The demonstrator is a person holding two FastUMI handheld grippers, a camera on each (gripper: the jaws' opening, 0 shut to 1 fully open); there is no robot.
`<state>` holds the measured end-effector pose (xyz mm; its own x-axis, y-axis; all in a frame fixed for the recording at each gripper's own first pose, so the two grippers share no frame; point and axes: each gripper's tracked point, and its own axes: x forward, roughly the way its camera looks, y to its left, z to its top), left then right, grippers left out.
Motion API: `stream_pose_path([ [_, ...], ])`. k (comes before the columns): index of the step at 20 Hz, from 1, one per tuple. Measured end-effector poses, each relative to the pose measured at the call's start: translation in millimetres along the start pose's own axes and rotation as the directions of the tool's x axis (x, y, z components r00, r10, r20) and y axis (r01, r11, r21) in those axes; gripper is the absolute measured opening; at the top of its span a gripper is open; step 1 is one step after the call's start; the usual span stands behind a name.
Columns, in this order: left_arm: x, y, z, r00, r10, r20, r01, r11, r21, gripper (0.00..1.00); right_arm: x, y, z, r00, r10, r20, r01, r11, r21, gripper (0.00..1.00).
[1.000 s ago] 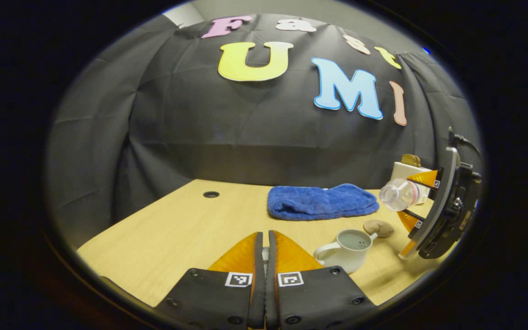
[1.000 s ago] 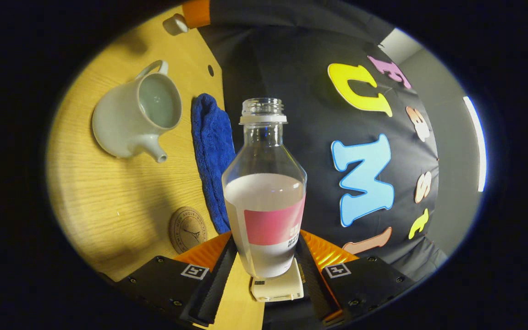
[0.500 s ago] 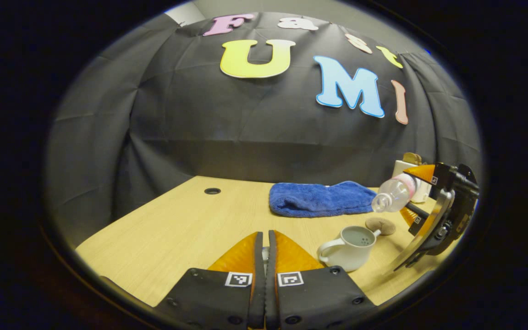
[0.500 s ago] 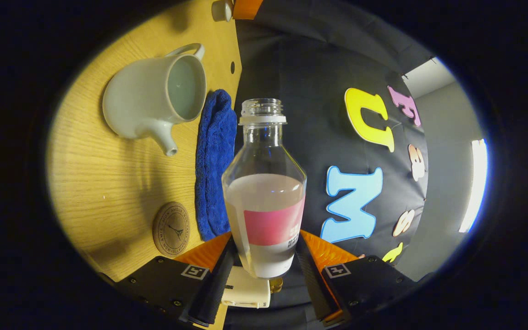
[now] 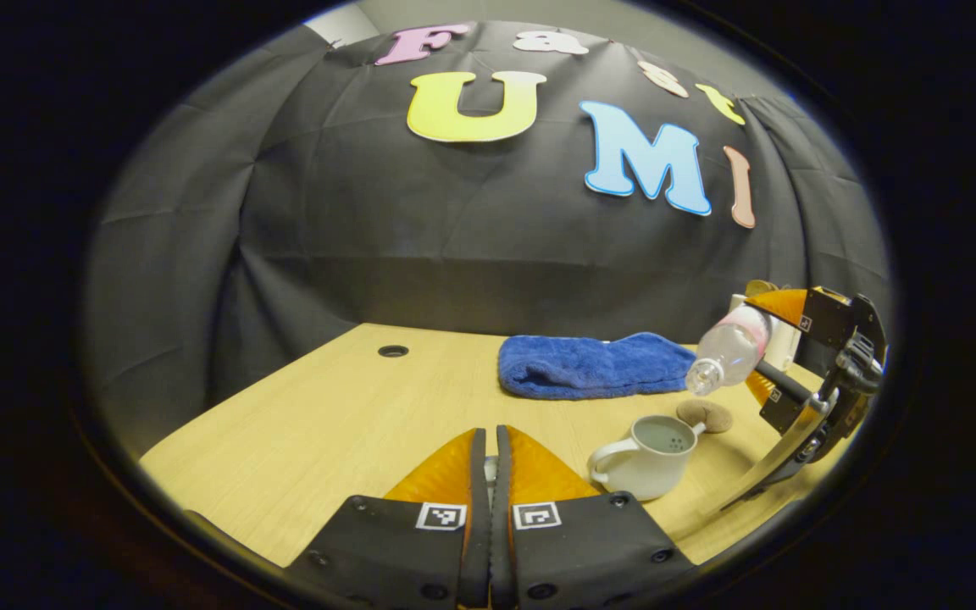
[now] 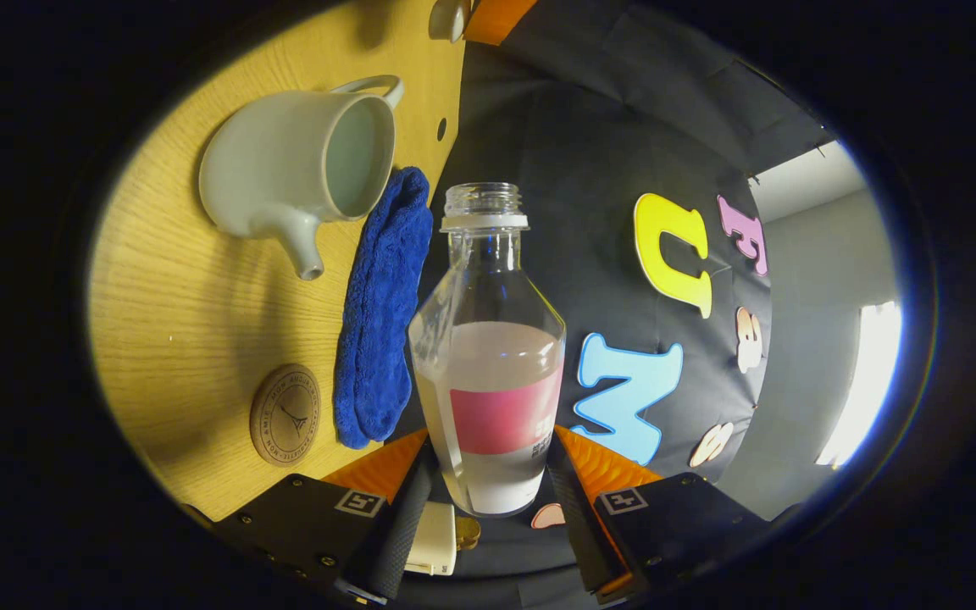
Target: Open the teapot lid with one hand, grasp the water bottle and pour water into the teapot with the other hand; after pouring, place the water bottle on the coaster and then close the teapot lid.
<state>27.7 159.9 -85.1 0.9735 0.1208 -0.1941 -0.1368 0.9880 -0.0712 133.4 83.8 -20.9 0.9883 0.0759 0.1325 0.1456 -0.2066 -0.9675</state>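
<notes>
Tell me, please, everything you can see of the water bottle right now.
The water bottle is clear plastic, uncapped, with a threaded neck, a white collar ring and a pink label band. It is partly full. The right tool clamps its lower body and holds it tilted, mouth down, above the open teapot, touching nothing else.

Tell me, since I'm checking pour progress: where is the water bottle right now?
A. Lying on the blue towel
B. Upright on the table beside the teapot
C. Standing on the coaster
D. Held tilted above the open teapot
D: the right gripper clamps the water bottle, its mouth angled down toward the lidless teapot.
</notes>
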Motion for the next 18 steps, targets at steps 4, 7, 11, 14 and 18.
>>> stream_pose_path([
  [4, -0.2, -1.0, -1.6, 1.000, -0.003, -0.006, 0.003, 1.000, -0.001, 0.06, 0.1, -0.8, 2.4, 1.000, -0.013, 0.005, 0.013, 1.000, -0.010, 0.77],
  [7, 1.1, -2.2, -3.6, 1.000, -0.005, -0.010, 0.005, 1.000, 0.002, 0.07, 0.1, -3.1, 2.3, 1.000, -0.024, 0.010, 0.024, 1.000, -0.019, 0.77],
  [11, 1.0, -2.7, -3.4, 1.000, -0.007, -0.013, 0.007, 1.000, 0.003, 0.07, 0.3, -5.7, 3.2, 0.999, -0.039, 0.021, 0.039, 0.999, -0.035, 0.76],
  [14, 1.8, -3.2, -3.6, 1.000, -0.008, -0.014, 0.008, 1.000, 0.003, 0.07, 1.0, -5.8, 4.1, 0.999, -0.046, 0.025, 0.047, 0.998, -0.036, 0.76],
  [18, 2.6, -3.3, -5.5, 1.000, -0.009, -0.017, 0.009, 1.000, 0.005, 0.07, 1.1, -6.9, 4.1, 0.998, -0.059, 0.029, 0.060, 0.997, -0.048, 0.77],
])
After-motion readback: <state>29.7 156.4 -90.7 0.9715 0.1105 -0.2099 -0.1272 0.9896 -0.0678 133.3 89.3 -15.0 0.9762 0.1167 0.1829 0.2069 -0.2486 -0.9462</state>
